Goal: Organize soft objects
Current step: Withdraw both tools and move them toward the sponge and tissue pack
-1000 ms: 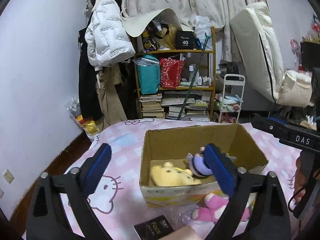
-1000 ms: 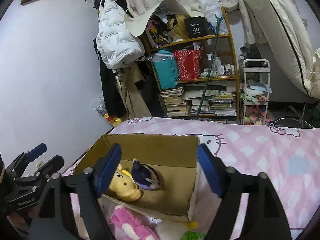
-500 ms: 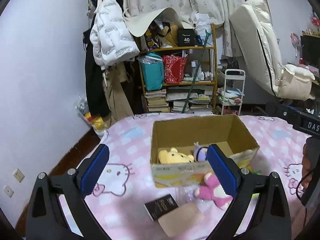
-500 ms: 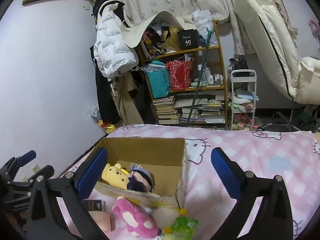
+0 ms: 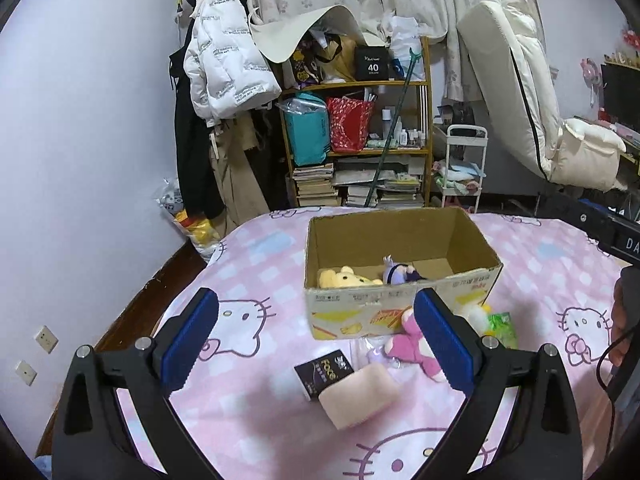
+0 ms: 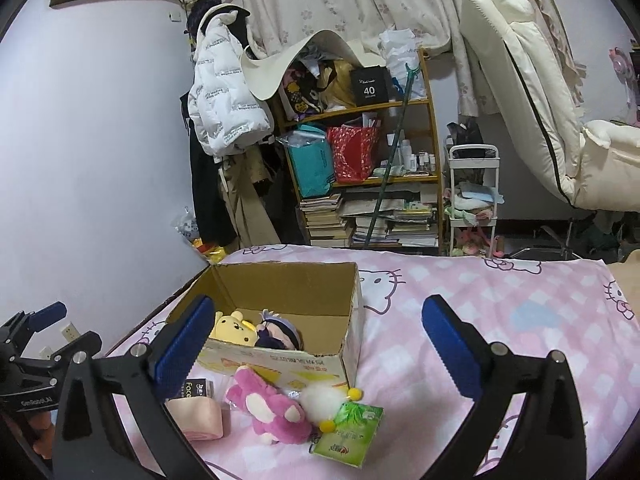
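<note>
An open cardboard box [image 5: 400, 304] [image 6: 312, 364] stands on the pink bed cover, holding a yellow bear plush [image 5: 344, 278] [image 6: 234, 326] and a purple-haired doll [image 5: 398, 272] [image 6: 280, 332]. In front of the box lie a pink plush [image 5: 412, 346] [image 6: 268, 404], a white fluffy toy with yellow tips [image 6: 324, 398], a peach soft block [image 5: 358, 398] [image 6: 198, 416], a green packet [image 6: 348, 436] and a small black box [image 5: 324, 372]. My left gripper [image 5: 316, 332] is open and empty, short of the items. My right gripper [image 6: 316, 344] is wide open, empty, back from the box.
The bed's left edge drops to a wooden floor by the wall [image 5: 132, 312]. Beyond the bed stand a cluttered shelf [image 5: 360, 140], hanging coats [image 5: 224, 80], a white trolley [image 5: 464, 168] and a cream recliner [image 5: 532, 92]. A hand [image 5: 624, 320] holds the other gripper at right.
Both grippers have pulled back from the box and risen a little, so the items in front of the box came into view. The right jaws have spread wider.
</note>
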Action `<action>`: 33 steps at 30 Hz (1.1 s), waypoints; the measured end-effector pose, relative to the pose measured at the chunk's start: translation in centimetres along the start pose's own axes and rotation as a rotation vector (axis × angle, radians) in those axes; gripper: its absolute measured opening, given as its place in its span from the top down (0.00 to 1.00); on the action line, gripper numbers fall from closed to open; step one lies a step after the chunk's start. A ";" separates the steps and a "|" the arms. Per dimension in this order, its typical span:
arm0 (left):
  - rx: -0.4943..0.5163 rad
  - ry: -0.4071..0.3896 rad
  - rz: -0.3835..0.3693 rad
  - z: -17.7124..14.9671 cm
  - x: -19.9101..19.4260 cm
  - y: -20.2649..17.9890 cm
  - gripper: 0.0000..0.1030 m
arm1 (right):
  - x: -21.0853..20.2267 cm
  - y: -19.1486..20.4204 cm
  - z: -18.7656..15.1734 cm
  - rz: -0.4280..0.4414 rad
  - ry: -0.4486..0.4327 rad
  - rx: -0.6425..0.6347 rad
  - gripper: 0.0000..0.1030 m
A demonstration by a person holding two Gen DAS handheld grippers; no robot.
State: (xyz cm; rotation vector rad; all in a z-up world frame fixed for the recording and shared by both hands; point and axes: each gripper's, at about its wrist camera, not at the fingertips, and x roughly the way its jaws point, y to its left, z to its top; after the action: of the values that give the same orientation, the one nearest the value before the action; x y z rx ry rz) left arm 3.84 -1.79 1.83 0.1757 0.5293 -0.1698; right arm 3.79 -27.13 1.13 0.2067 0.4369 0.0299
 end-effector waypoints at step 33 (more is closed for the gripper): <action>-0.071 0.296 -0.060 -3.6 10.0 -0.5 0.06 | 7.2 -2.4 -4.8 -0.099 0.329 0.061 0.00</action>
State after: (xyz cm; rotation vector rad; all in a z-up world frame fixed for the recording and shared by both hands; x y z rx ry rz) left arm 10.47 -2.68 -6.43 0.1156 0.8346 -0.1842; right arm 8.22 -28.04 -6.62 0.2408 0.7765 -0.0474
